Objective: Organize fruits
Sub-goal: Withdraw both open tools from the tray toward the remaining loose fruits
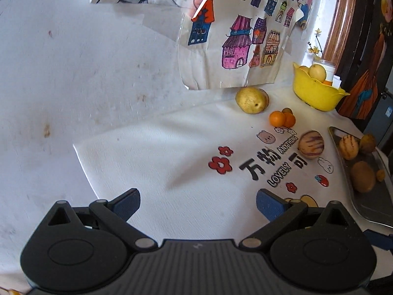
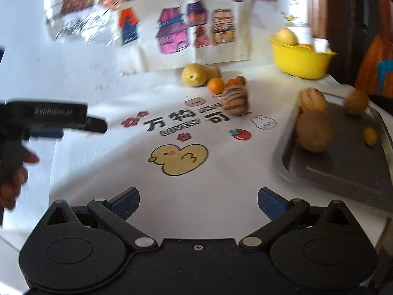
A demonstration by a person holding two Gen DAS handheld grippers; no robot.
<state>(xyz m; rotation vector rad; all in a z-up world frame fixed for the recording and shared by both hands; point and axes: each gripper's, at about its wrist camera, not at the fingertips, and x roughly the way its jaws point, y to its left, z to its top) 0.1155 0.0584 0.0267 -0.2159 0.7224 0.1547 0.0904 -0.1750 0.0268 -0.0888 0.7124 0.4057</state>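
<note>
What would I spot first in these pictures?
Probably the bright yellow plastic bowl with fruit in it, far right on the table. Next, the cartoon yellow duck printed on the white cloth, and the purple-striped round melon sitting on the cloth's black lettering.

You have a white table (image 1: 61, 86) with a printed white cloth (image 1: 172, 147) spread over it. On the cloth sit a pear (image 1: 251, 100), two oranges (image 1: 282, 119) touching each other, a striped melon (image 1: 311, 144), a yellow bowl (image 1: 316, 93) at the far end and a metal tray (image 2: 339, 172) at your right edge. House drawings (image 1: 245, 36) lean behind the pear.
</note>
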